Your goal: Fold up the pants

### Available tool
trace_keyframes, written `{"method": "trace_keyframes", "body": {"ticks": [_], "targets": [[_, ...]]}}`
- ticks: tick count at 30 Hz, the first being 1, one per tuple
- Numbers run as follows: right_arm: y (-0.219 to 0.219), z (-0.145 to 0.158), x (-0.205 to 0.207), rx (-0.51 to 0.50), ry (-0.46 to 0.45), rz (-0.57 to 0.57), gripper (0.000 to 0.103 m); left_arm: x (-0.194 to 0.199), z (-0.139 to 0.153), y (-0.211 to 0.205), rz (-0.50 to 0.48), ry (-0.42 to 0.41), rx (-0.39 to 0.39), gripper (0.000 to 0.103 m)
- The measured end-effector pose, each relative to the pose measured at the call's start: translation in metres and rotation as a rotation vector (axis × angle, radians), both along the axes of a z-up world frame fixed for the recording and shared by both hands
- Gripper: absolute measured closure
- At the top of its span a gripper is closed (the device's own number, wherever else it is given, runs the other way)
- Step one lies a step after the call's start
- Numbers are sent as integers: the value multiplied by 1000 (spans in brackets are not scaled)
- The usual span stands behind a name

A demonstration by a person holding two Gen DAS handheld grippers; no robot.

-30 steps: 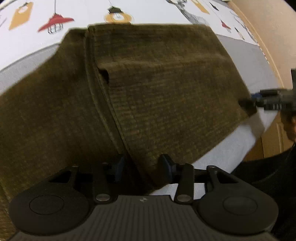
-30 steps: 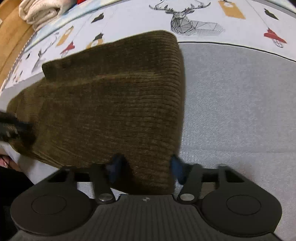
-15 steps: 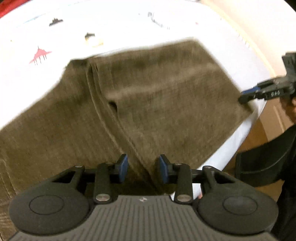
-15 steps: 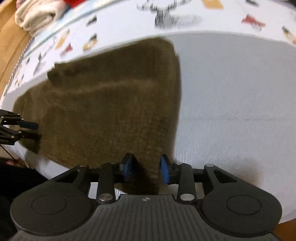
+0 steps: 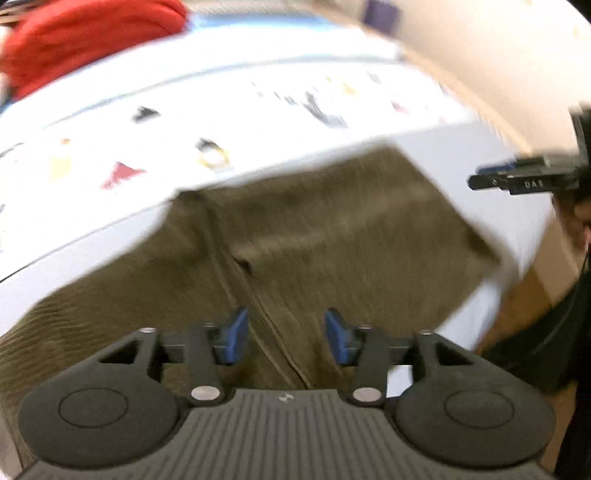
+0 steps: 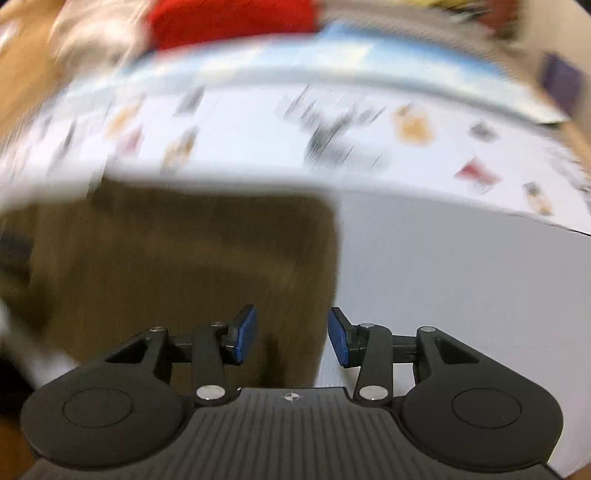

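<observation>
The olive-brown corduroy pants [image 5: 332, 240] lie folded flat on the grey part of the bed sheet [image 5: 461, 147], with a seam running toward me. My left gripper [image 5: 286, 336] hovers above their near edge. Its jaws are opening, the blue pads [image 5: 236, 336] are clear of the cloth, and nothing is pinched. In the right wrist view the pants [image 6: 184, 266] fill the left half. My right gripper [image 6: 291, 339] hangs over their right edge, its jaws opening with nothing pinched between the pads. The right gripper [image 5: 517, 181] also shows at the far right of the left wrist view.
The sheet [image 6: 258, 147] carries printed pictures farther back. A red garment [image 5: 85, 48] lies at the bed's far end, with a pale bundle [image 6: 92, 33] beside it. Wooden frame [image 5: 524, 295] and a person's dark clothing [image 5: 554, 332] sit at the right.
Both grippers have lifted off the pants and tipped upward, so more of the bed shows. Their jaws have spread and let go of the near edge. The pants stay flat.
</observation>
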State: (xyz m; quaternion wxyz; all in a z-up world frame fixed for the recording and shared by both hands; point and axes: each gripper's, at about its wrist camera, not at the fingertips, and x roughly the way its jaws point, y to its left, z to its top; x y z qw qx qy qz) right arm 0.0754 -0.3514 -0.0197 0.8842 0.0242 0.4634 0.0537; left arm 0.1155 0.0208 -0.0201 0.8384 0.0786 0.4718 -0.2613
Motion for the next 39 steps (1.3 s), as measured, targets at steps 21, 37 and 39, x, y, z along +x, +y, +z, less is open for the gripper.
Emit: {"method": "trace_keyframes", "body": {"ticks": [21, 37, 39], "targets": [[178, 16, -22, 55, -325, 84, 50, -97, -9, 143, 444, -128, -27, 21], [216, -39, -19, -29, -70, 234, 50, -86, -35, 262, 897, 94, -474, 23], [213, -45, -19, -39, -37, 243, 50, -88, -43, 274, 976, 138, -508, 23]]}}
